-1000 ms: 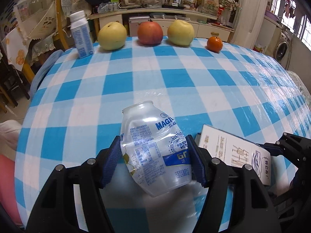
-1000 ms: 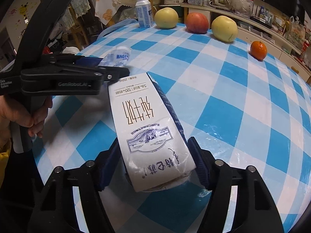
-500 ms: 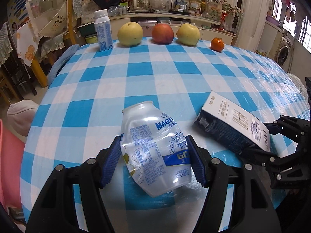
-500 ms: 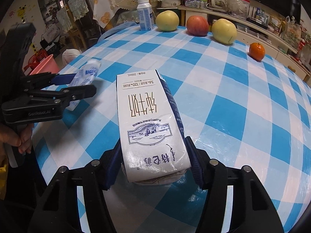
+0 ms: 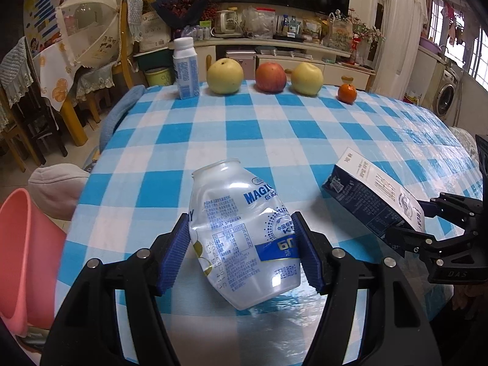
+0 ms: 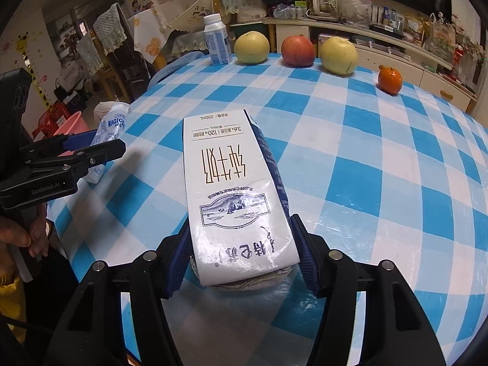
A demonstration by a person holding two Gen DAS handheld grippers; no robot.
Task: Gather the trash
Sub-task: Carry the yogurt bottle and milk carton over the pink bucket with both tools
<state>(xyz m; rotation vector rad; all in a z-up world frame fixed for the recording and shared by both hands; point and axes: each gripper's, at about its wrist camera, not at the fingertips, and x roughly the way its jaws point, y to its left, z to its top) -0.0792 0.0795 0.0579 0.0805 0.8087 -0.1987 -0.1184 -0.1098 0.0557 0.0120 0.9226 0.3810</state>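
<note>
1. Already the left tongs [image 5: 244, 256] clamp the crushed bottle [image 5: 244, 241], the right tongs [image 6: 242, 254] the milk carton [image 6: 235, 201], above the near counter [image 5: 274, 128] edge
2. Both pieces seemingly await dropping in the pink bin [image 5: 21, 259], near left

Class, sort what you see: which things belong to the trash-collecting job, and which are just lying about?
Job:
crushed plastic bottle, in left gripper
milk carton, in right gripper
pink bin

Lying about:
upright bottle
pears
apple
orange
</note>
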